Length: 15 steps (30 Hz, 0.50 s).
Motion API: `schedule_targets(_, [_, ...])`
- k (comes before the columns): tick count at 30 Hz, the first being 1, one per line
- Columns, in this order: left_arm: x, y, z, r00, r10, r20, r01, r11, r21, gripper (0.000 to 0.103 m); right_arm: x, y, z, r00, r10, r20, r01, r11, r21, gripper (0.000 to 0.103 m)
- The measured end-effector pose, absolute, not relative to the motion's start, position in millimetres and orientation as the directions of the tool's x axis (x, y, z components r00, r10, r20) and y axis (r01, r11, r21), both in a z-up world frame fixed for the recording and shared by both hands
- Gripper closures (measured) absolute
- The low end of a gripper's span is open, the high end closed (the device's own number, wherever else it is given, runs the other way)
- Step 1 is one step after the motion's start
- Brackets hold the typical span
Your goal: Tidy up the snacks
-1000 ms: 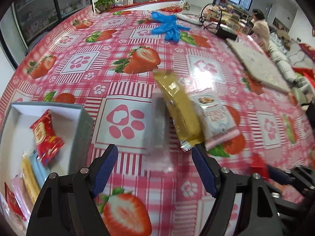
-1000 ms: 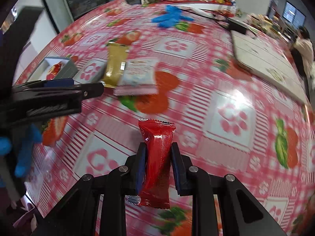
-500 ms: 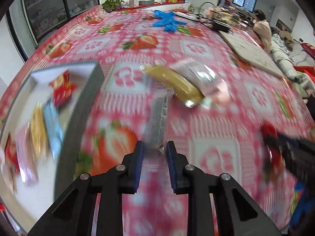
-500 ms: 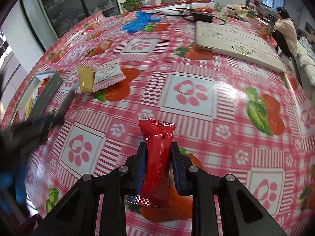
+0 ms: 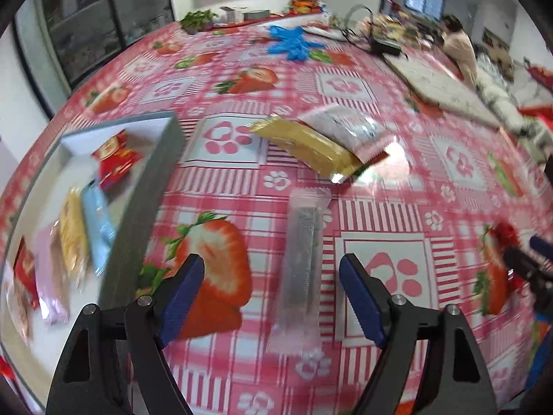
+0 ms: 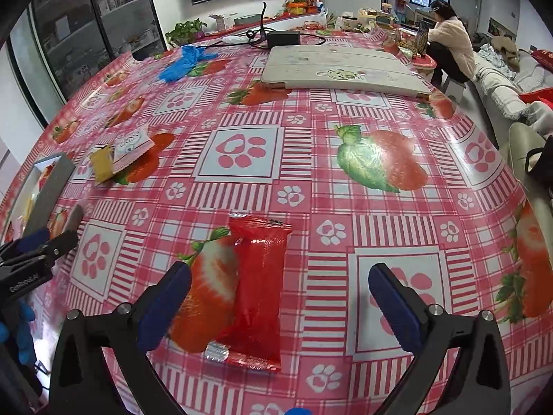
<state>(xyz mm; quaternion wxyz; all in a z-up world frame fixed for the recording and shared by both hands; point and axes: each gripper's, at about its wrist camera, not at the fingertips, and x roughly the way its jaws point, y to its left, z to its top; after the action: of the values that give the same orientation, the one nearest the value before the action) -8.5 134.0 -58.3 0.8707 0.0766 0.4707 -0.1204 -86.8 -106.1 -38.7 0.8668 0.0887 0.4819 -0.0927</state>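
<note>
My left gripper [image 5: 269, 301] is open; a clear long snack packet [image 5: 301, 263] lies on the tablecloth between its fingers. A gold packet [image 5: 307, 147] and a white-pink packet [image 5: 345, 129] lie beyond it. A grey-walled box [image 5: 145, 193] at the left holds several snacks. My right gripper [image 6: 276, 304] is open; a red packet [image 6: 255, 290] lies flat on the cloth between its fingers. The gold packet [image 6: 102, 163], the white-pink packet [image 6: 131, 143] and the box [image 6: 52, 190] also show at the left of the right wrist view.
The table has a red strawberry-print cloth [image 6: 311, 173]. A white board [image 6: 342, 71] and blue gloves [image 6: 185, 62] lie at the far side. A person [image 6: 449, 48] sits beyond the table. The left gripper's arm [image 6: 31, 263] shows at the left edge.
Both grippers have opened. The clear packet has left the left gripper and lies on the cloth; the red packet has left the right gripper and lies on the cloth.
</note>
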Motion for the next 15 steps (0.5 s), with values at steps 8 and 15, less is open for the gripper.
schedule_targets(8, [-8,128,-66,0.544,-0.196,-0.816,0.321,0.947,-0.014,0.000,-79,-99,-50,0.503,-0.145,-0.852,0.236,0.971,-0.026,0.000])
schedule_targets(15, [-9,126,-67,0.549,-0.203,-0.811,0.327,0.945,-0.015,0.000,-81,-98,-51,0.534,-0.165,-0.829,0.267,0.963,-0.020,0.000])
